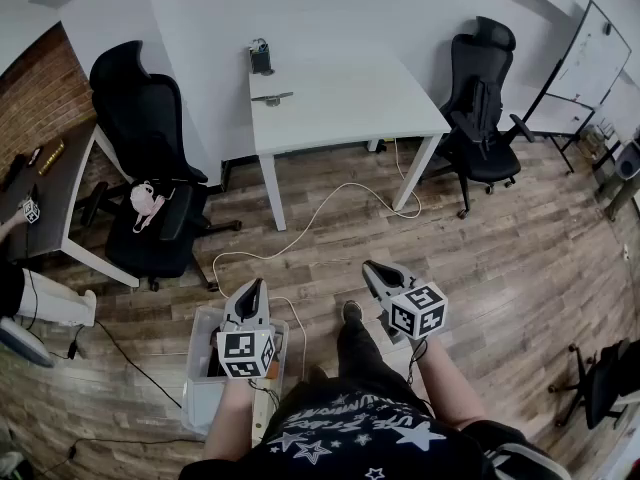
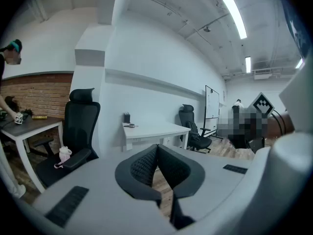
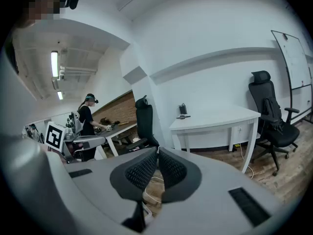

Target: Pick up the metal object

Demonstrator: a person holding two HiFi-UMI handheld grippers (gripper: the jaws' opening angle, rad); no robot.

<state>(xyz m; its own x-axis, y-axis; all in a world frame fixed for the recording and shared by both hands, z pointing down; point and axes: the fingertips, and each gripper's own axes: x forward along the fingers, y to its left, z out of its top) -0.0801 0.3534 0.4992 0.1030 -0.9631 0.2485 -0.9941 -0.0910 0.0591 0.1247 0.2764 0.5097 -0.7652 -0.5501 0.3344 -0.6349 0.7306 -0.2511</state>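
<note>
A small metal object [image 1: 272, 97] lies near the left edge of the white table [image 1: 350, 103], far ahead of both grippers. It also shows as a small dark shape, the metal object [image 2: 129, 126] in the left gripper view and the metal object [image 3: 184, 116] in the right gripper view. My left gripper [image 1: 258, 285] is held low over the floor, its jaws shut with nothing between them [image 2: 156, 147]. My right gripper [image 1: 370, 267] hangs beside it at about the same height, jaws also shut and empty [image 3: 157, 151].
A dark holder [image 1: 261, 56] stands at the table's back left. Black office chairs sit left [image 1: 150, 168] and right [image 1: 485, 108] of the table. A white cable [image 1: 310, 223] runs over the wood floor. A clear bin [image 1: 205, 368] sits under my left gripper. A person [image 3: 88, 121] works at the side desk [image 1: 55, 183].
</note>
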